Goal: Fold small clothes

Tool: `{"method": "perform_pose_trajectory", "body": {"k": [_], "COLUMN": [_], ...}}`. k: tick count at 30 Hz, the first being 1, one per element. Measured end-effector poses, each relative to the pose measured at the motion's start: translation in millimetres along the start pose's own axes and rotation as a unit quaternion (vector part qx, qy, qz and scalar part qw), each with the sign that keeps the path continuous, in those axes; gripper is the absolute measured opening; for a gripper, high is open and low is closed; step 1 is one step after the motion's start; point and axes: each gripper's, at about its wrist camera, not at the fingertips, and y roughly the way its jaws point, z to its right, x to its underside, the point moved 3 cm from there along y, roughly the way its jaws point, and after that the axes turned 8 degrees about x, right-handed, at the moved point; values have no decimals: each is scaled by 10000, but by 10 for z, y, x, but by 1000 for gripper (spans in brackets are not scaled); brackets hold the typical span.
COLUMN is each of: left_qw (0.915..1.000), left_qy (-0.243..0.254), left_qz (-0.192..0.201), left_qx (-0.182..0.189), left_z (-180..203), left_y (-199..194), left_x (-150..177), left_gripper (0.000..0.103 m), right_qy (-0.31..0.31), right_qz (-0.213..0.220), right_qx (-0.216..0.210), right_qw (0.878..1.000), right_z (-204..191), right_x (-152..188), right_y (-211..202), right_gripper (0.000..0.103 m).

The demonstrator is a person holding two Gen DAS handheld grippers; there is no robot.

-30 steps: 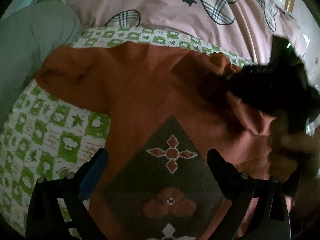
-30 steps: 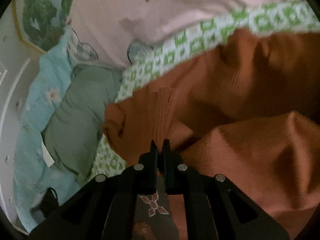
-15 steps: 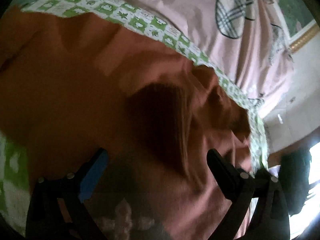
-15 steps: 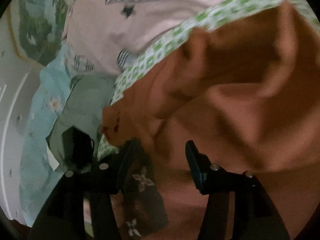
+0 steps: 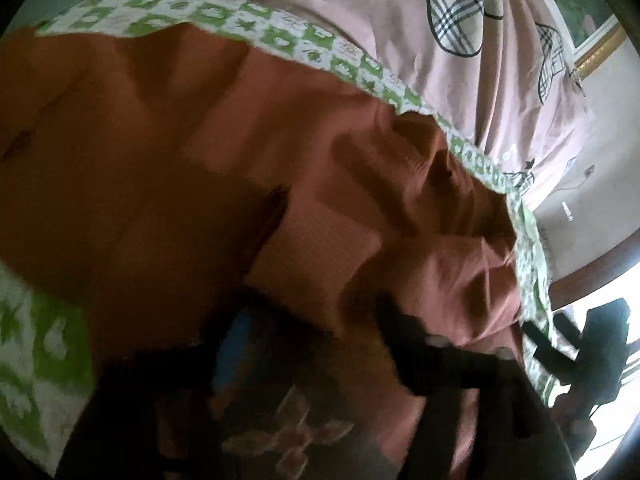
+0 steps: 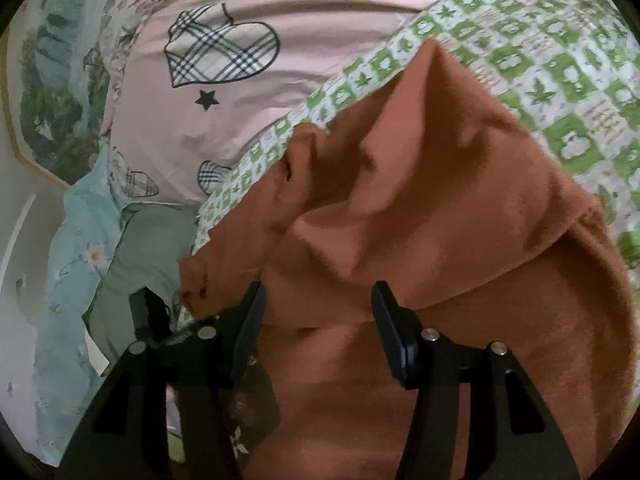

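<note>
A rust-orange small sweater [image 5: 168, 168] with a dark patterned panel [image 5: 288, 436] lies on a green-and-white checked mat [image 5: 280, 40]. In the left wrist view a ribbed cuff [image 5: 316, 248] lies folded over the body. My left gripper [image 5: 316, 344] is low over the sweater, blurred, its jaws apart with cloth between and under them. In the right wrist view the sweater [image 6: 420, 220] lies with a folded sleeve across it. My right gripper [image 6: 318, 320] is open just above the sweater, holding nothing.
A pink quilt with plaid hearts [image 6: 224, 52] lies beyond the mat. A grey-green garment [image 6: 148, 248] and a light blue floral sheet [image 6: 68, 280] lie to the left. The right gripper's dark body shows at the left wrist view's right edge [image 5: 600, 352].
My right gripper opened and let go of the sleeve, then drew back. My left gripper swung right over the sweater and dropped closer to it, jaws still apart.
</note>
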Motion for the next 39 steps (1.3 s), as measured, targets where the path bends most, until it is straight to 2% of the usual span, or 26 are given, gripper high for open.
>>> {"method": "perform_pose_trajectory", "body": {"k": [2, 3, 4, 5, 6, 7, 9, 11, 14, 15, 16, 18, 20, 22, 27, 28, 29, 30, 32, 34, 36, 38, 39], "left_qw": [9999, 9999, 9998, 9996, 9995, 9994, 9963, 9945, 9988, 9996, 9997, 9994, 9995, 9993, 9987, 9986, 9983, 9980, 9963, 9947, 9942, 9946, 9949], "left_qy": [102, 130, 212, 273, 300, 318, 467, 435, 193, 85, 66, 149, 192, 170, 143, 183, 236, 292, 512, 738, 912, 935, 920], "left_qz": [2, -10, 35, 13, -35, 88, 720, 954, 427, 219, 114, 125, 213, 337, 486, 485, 509, 545, 675, 704, 560, 405, 335], "left_qx": [-11, -19, -34, -19, 30, 134, 90, 39, 117, 149, 225, 277, 151, 11, -80, -127, -126, -106, 105, 118, -55, -199, -231], "left_z": [33, 44, 61, 77, 92, 132, 183, 93, -190, -260, -291, -281, -264, -269, -313, -278, -236, -184, -19, 115, 174, 168, 139], "left_y": [133, 173, 208, 217, 211, 104, -231, -410, -274, -207, -179, -153, -136, -147, -213, -220, -243, -263, -315, -265, -116, -11, 14], "left_x": [-132, -166, -221, -239, -242, -230, -201, -151, -66, -46, -36, -71, -120, -146, -67, -69, -80, -99, -143, -166, -143, -104, -66], "left_gripper": [69, 64, 44, 30, 12, 12, 12, 13, 20, 30, 37, 40, 36, 27, 23, 21, 21, 20, 20, 20, 20, 20, 20], "right_qy": [68, 79, 85, 82, 82, 88, 122, 128, 54, 1, -60, -210, -414, -637, -945, -1015, -1021, -873, -748, -573, -334, -404, -482], "right_qz": [53, 83, 125, 160, 186, 240, 360, 468, 481, 476, 462, 424, 366, 228, -151, -135, -123, 41, 438, 602, 421, 269, 341], "right_qx": [31, 70, 132, 185, 226, 292, 397, 540, 796, 882, 986, 1241, 1603, 1926, 2064, 2042, 1887, 1702, 1697, 1976, 2069, 2226, 2367], "right_qw": [10000, 9999, 9998, 9997, 9995, 9992, 9985, 9974, 9956, 9950, 9940, 9911, 9855, 9789, 9738, 9736, 9766, 9815, 9817, 9768, 9769, 9737, 9698], "right_z": [67, 98, 135, 171, 202, 250, 342, 431, 523, 545, 556, 606, 641, 687, 744, 728, 700, 694, 724, 870, 1069, 1113, 1070], "right_x": [-8, -7, -24, -36, -47, -76, -133, -207, -333, -377, -429, -532, -642, -736, -852, -863, -894, -946, -1033, -1090, -1099, -1056, -1026], "right_y": [-68, -106, -150, -191, -223, -274, -352, -404, -369, -345, -313, -236, -113, 57, 449, 451, 399, 256, 7, -77, 2, 78, 50], "right_gripper": [56, 56, 56, 56, 56, 56, 56, 56, 56, 56, 56, 56, 59, 62, 62, 59, 17, 11, 11, 3, 3, 4, 4]}}
